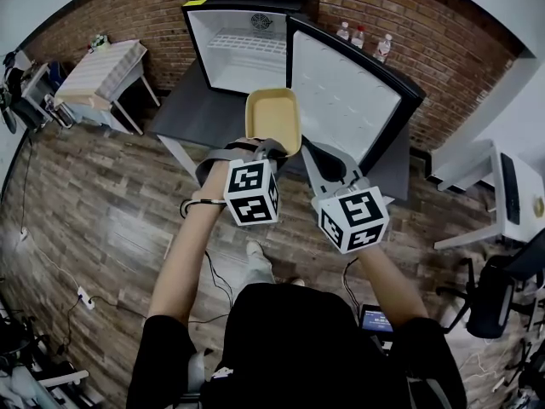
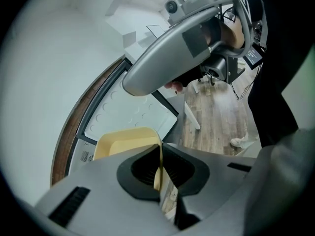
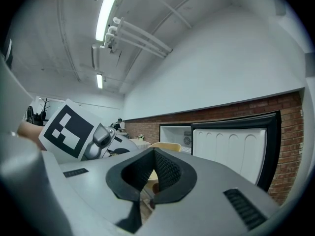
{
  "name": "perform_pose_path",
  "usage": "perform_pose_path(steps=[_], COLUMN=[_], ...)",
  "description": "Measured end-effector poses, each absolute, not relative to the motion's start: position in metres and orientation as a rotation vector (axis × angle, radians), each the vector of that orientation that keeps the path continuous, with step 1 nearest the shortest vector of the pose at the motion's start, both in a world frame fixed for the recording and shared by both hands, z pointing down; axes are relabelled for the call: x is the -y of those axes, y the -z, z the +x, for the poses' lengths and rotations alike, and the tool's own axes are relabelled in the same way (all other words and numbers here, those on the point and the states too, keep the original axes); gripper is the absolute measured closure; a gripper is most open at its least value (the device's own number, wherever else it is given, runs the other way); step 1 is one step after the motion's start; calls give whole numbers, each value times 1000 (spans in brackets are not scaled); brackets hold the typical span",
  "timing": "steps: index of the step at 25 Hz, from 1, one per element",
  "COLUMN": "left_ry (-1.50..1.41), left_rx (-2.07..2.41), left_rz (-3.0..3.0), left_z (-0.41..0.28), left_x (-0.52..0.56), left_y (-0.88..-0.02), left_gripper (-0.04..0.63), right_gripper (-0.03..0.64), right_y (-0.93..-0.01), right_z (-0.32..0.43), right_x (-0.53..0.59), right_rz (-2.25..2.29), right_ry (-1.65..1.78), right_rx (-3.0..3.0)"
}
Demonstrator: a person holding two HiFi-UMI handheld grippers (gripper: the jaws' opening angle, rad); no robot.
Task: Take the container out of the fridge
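Grips the yellow container (image 1: pixel 272 119) by its thin rim with the left gripper (image 1: pixel 271 147), outside the open mini fridge (image 1: pixel 243 49), just in front of its cavity. Holds the right gripper (image 1: pixel 310 150) closed on nothing, before the fridge door (image 1: pixel 341 100).

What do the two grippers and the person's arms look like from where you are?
The left gripper and right gripper are grey moulded shells with black ribbed pads. Each carries a white cube printed with black square markers. The person wears a black short-sleeved top, and the forearms are uncovered.
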State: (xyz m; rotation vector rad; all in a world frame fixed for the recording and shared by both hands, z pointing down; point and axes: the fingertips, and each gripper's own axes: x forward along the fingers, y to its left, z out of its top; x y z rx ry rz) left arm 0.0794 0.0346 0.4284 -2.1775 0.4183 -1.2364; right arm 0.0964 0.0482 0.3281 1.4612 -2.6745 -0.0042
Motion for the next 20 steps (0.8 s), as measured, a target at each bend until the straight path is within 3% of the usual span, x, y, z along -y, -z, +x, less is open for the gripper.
perform_pose_path(steps=[20], left_ry=[1246], left_rx=[-422], left_rz=[-2181], left_z=[81], left_x=[-44], left_y=[-431], left_gripper=[565], right_gripper=[577], right_y=[-330], right_z=[96], right_x=[-54], right_rz=[1429], right_ry=[-15], right_rx=[2715])
